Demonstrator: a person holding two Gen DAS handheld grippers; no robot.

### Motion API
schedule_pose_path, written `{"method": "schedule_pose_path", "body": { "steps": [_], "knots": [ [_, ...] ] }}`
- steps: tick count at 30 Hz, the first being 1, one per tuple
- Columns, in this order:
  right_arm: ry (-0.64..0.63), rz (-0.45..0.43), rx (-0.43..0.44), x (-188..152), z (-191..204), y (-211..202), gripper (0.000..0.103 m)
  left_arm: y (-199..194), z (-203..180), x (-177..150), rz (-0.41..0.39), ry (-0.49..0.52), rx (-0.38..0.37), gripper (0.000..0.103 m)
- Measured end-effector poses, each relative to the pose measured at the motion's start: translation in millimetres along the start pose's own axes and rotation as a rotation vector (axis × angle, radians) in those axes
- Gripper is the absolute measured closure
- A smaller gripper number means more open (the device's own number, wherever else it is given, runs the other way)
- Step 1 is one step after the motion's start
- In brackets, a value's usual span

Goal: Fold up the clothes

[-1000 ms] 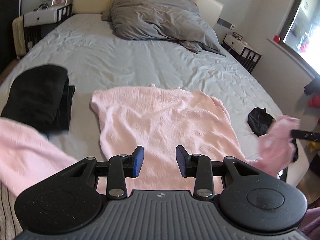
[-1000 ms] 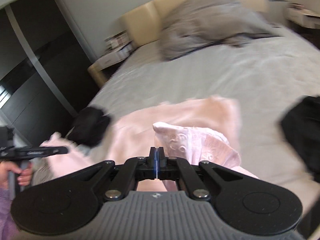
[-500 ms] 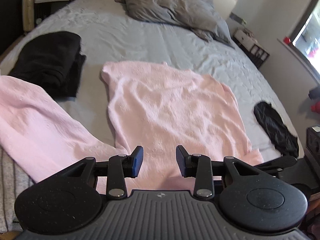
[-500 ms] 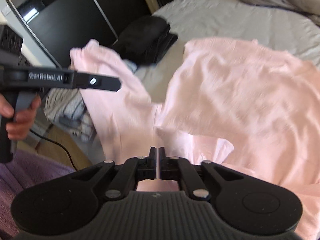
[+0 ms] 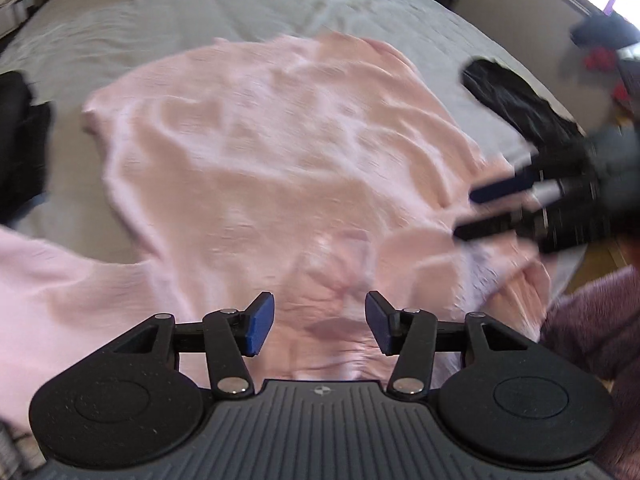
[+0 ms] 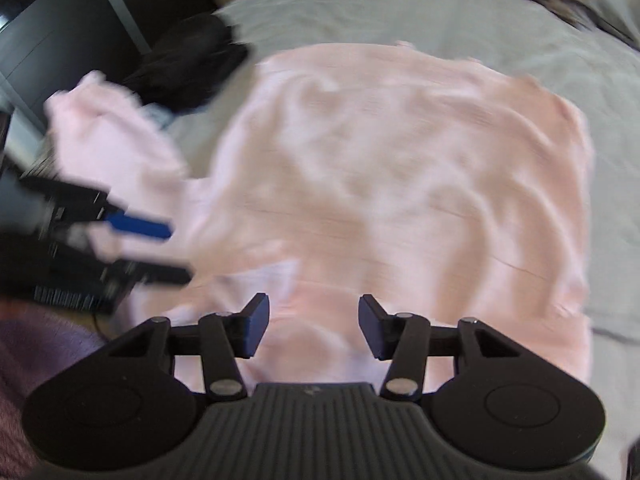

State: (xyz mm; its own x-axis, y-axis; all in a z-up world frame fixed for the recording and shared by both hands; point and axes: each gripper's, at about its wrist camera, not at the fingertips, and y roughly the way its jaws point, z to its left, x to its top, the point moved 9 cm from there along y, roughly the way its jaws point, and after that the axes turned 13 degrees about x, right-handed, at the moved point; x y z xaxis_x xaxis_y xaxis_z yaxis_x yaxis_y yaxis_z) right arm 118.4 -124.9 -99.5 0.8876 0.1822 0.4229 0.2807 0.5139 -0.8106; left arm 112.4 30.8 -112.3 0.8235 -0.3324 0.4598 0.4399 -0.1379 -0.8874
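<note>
We see the pink garment (image 5: 272,168) spread flat on the bed (image 5: 120,32), black clothes (image 6: 188,64) beside it. The right claw (image 6: 314,326), clenched half a second ago, now gapes (sleeve released); left claw (image 5: 320,326) released too.

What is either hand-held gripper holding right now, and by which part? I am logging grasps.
Nothing: the left hand-held gripper and right hand-held gripper are both open above the pale pink knitted top.

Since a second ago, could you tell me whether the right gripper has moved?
Yes. The right gripper dropped toward the bed, let go of the pink top and is open.
</note>
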Motion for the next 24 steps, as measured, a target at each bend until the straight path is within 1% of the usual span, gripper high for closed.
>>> {"method": "schedule_pose_path", "body": {
  "steps": [3,7,8,9,11,12,14,18,24],
  "knots": [
    [0.061,-0.027,-0.062,-1.4,-30.3,-15.9,0.049,13.9,-13.5,-3.7,0.015,0.06,-0.008,0.049],
    [0.142,-0.071,-0.116,-5.3,-65.7,-36.3,0.047,31.9,-30.8,-9.0,0.038,0.135,-0.019,0.051],
    [0.157,-0.078,-0.128,-7.0,-72.7,-40.4,0.046,34.3,-33.7,-11.8,0.056,0.13,-0.02,0.063],
    [0.171,-0.086,-0.139,-8.8,-79.7,-44.6,0.046,36.6,-36.6,-14.6,0.074,0.125,-0.022,0.08],
    [0.2,-0.1,-0.162,-12.5,-93.6,-53.1,0.045,40.6,-41.3,-19.1,0.105,0.117,-0.022,0.093],
    [0.215,-0.108,-0.174,-14.4,-100.5,-57.3,0.045,39.1,-39.3,-17.1,0.098,0.12,-0.013,0.099],
    [0.232,-0.12,-0.181,-19.3,-108.3,-64.5,0.045,25.9,-33.7,-10.6,0.066,0.106,-0.021,0.101],
    [0.233,-0.143,-0.193,-29.5,-117.0,-79.6,0.045,-11.7,-10.5,4.3,-0.027,0.019,-0.026,0.102],
    [0.266,-0.151,-0.2,-51.4,-126.5,-86.7,0.045,-21.7,30.1,-3.2,-0.001,-0.094,0.066,0.102]
  ]
}}
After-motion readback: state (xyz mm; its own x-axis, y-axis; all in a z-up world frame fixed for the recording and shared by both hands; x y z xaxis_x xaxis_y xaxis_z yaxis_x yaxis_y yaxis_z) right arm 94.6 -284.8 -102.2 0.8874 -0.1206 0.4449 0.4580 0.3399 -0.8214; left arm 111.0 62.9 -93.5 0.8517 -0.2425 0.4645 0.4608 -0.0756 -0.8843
